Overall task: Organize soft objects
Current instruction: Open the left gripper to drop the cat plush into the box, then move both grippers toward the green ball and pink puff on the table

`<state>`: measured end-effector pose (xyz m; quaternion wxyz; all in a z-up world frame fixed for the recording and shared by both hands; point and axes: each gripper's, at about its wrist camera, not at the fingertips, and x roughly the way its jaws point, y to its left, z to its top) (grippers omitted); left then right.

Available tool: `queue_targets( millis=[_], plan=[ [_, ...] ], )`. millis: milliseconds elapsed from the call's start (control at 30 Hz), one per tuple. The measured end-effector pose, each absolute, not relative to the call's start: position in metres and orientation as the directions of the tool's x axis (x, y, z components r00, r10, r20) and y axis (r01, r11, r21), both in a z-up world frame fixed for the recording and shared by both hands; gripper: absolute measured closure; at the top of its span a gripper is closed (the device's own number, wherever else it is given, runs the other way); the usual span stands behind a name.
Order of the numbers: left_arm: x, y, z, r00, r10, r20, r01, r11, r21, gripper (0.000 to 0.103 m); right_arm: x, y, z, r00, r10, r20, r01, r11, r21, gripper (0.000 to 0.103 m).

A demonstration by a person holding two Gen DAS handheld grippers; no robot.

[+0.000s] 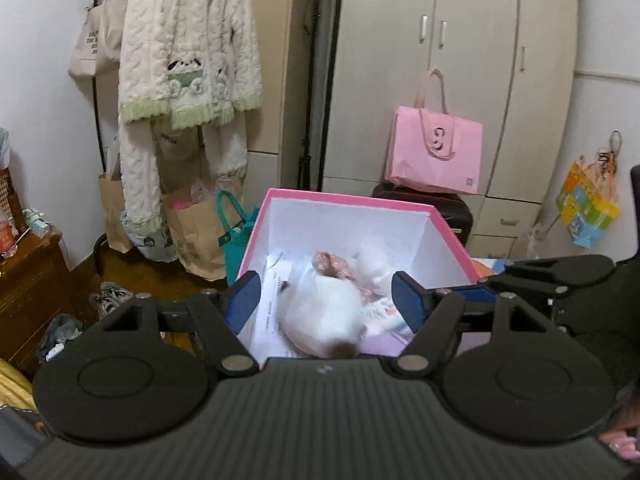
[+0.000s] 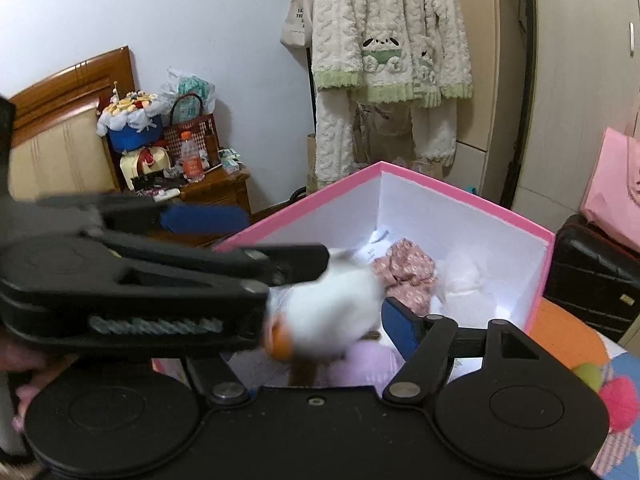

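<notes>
A white toy (image 1: 326, 312) (blurred) is seen between the wide-apart fingers of the left gripper (image 1: 326, 300), over the pink box (image 1: 454, 236). The right gripper (image 2: 320, 312), at 3 o'clock, is spread open too.

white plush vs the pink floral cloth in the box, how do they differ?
The white plush toy is motion-blurred, at the near side of the pink box; the pink floral cloth is sharp and lies further in on the bottom. The plush is white with an orange patch and rounded; the cloth is patterned pink and crumpled. The plush looks larger. Both are soft and within the box's opening.
</notes>
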<state>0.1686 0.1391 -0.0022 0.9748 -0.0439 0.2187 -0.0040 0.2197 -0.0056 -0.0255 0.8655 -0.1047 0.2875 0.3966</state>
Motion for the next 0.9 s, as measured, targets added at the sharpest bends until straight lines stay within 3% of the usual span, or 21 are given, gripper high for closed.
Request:
queue_targets(
  millis=[200, 500, 667, 900],
  plan=[
    [0.151, 0.139, 0.01, 0.874, -0.105, -0.474, 0.048, 0.99, -0.131, 0.031, 0.203, -0.035, -0.022, 0.484, 0.67, -0.563, -0.756, 0.644, 0.116, 0.027],
    [0.107, 0.119, 0.04, 0.84, -0.185, -0.51, 0.158, 0.983, -0.096, 0.03, 0.158, -0.071, 0.005, 0.474, 0.693, -0.544, -0.79, 0.608, 0.086, 0.027],
    [0.086, 0.115, 0.055, 0.801, -0.265, -0.538, 0.225, 0.964, -0.14, 0.027, 0.134, -0.091, 0.018, 0.471, 0.688, -0.552, -0.796, 0.601, 0.07, 0.027],
    [0.069, 0.092, 0.049, 0.76, -0.276, -0.588, 0.273, 0.957, -0.097, 0.026, 0.106, -0.124, 0.019, 0.499, 0.671, -0.547, -0.791, 0.611, 0.028, 0.027]
  ],
)
